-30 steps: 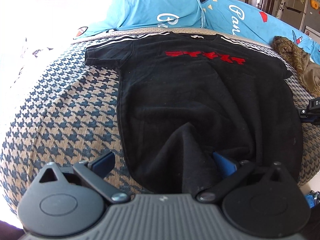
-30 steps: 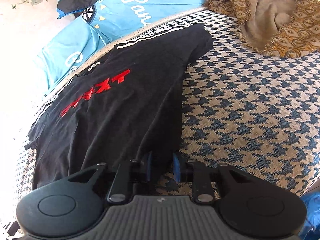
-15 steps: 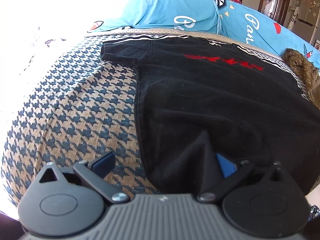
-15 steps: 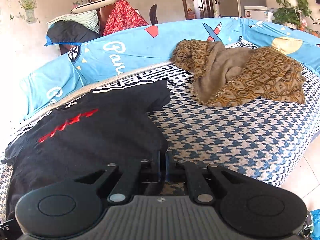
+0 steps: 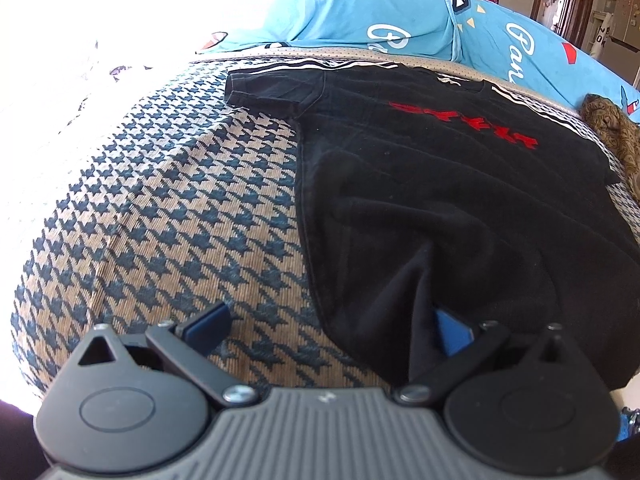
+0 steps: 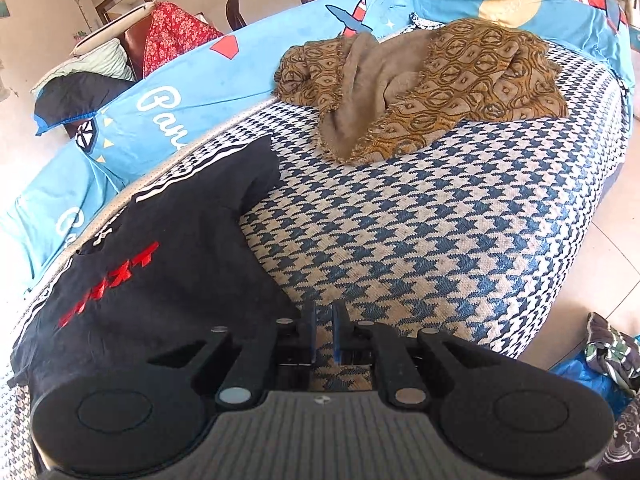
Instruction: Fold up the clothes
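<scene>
A black T-shirt (image 5: 440, 184) with red lettering lies flat, front up, on the houndstooth sofa seat (image 5: 168, 216). My left gripper (image 5: 330, 330) hovers wide open at the shirt's lower left hem. A raised fold of that hem rests against its right pad (image 5: 452, 336), while the left pad (image 5: 208, 324) is over bare seat. In the right wrist view the shirt (image 6: 168, 264) lies to the left. My right gripper (image 6: 324, 332) sits at the shirt's lower right edge with its jaws opening to a narrow slit. Only seat cover shows between them.
A crumpled brown patterned cloth (image 6: 432, 80) lies further back on the seat. Blue printed cushions (image 5: 360, 12) line the back. The seat's front edge drops to a tiled floor (image 6: 592, 264), with a bag of fabric (image 6: 612, 360) at the lower right.
The right gripper closed at the shirt's hem edge, then parted slightly, and its view swung right toward the brown cloth. The left view shifted a little; its jaws stayed wide open.
</scene>
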A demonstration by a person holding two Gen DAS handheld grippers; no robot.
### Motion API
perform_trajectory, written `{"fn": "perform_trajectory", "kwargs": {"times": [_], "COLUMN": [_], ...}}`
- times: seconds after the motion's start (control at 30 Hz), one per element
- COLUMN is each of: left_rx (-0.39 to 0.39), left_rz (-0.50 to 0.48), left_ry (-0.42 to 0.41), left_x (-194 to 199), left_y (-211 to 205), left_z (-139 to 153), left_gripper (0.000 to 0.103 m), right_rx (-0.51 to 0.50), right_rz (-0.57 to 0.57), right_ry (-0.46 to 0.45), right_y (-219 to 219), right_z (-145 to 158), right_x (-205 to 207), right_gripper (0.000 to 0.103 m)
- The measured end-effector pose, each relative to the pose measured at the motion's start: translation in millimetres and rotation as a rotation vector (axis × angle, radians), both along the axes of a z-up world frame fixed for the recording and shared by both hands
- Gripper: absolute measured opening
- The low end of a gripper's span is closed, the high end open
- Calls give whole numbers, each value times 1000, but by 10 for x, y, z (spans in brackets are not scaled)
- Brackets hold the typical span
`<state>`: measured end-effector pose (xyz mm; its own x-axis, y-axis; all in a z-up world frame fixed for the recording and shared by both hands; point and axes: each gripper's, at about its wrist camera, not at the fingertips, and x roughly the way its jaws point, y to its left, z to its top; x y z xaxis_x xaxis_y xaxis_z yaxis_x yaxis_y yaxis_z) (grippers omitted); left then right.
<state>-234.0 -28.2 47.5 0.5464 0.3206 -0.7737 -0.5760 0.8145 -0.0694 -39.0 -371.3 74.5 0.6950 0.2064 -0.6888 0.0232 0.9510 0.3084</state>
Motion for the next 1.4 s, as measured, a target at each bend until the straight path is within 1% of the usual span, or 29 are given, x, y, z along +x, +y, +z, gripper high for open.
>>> {"fn": "perform_trajectory", "kwargs": {"times": [0.1,0.23,0.33,0.43,0.6,0.73,0.9,0.97,1.07,1.2,1.27,1.4], "left_rx": [-13,-21,-40,-70,-112,-113,-104,-103,-99,-90,-92,-99], "left_rz": [12,14,19,30,64,100,120,127,139,162,172,187], "left_ry": [-11,-29,-53,-85,-132,-143,-137,-138,-140,-139,-133,-132], "left_x": [-47,-84,-116,-154,-221,-260,-283,-301,-325,-370,-388,-418], "left_y": [29,46,75,125,225,296,351,376,398,437,456,492], "left_z": [23,53,82,118,175,197,196,194,201,204,196,188], "left_gripper": [103,103,103,103,103,103,103,103,103,103,103,103], "right_rx": [10,36,31,21,45,73,61,37,-14,-93,-130,-226], "right_rz": [67,237,377,497,705,897,1091,1152,1220,1286,1274,1173], "right_ry": [-34,-59,-64,-73,-113,-142,-190,-213,-233,-282,-315,-373], "right_y": [83,318,549,782,1112,1374,1669,1779,1927,2094,2166,2250], "right_z": [44,58,19,-32,-84,-111,-133,-145,-201,-286,-309,-363], "right_x": [-52,-177,-332,-528,-871,-1191,-1587,-1717,-1858,-2008,-2025,-1925], "right_gripper": [10,11,12,12,12,12,12,12,12,12,12,12]}}
